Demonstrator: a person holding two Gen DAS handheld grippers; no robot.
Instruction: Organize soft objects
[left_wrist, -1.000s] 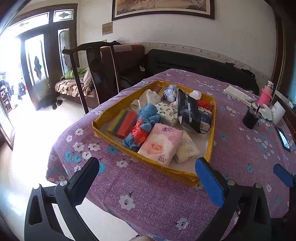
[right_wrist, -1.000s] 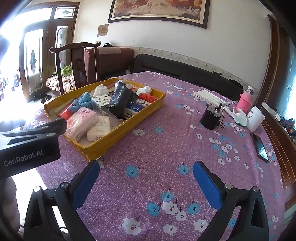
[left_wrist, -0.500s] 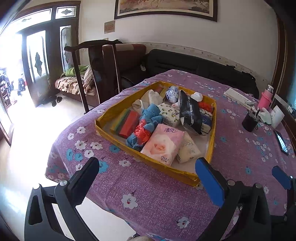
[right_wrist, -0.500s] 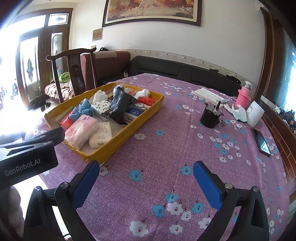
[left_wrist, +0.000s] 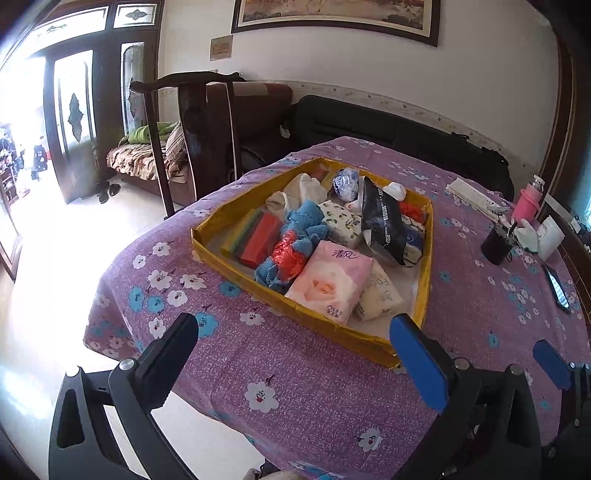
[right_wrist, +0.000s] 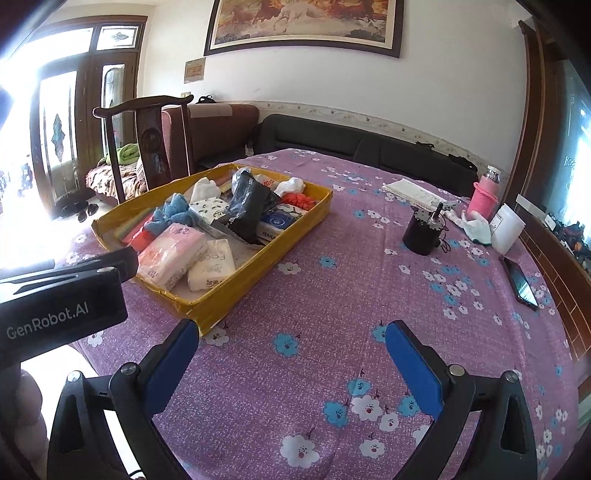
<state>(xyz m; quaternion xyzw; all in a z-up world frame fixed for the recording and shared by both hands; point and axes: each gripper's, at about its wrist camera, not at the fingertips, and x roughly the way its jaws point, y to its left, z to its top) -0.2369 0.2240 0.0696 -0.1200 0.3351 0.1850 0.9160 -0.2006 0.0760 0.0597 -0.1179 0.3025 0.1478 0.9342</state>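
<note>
Hovering above the near edge of the desk (right_wrist: 332, 295), with its purple floral cloth, you hold both tongs level, spread wide and empty: left tongs (left_wrist: 295, 354), right tongs (right_wrist: 291, 354). Ahead of the left tongs sits the shallow yellow cardboard tray (left_wrist: 424, 280), crammed with soft things: a glossy pink tissue pack (left_wrist: 328, 282) at the near corner, a fluffy blue towel (left_wrist: 295, 236) beside it, a crinkled black plastic bag (left_wrist: 382, 221) propped behind.
</note>
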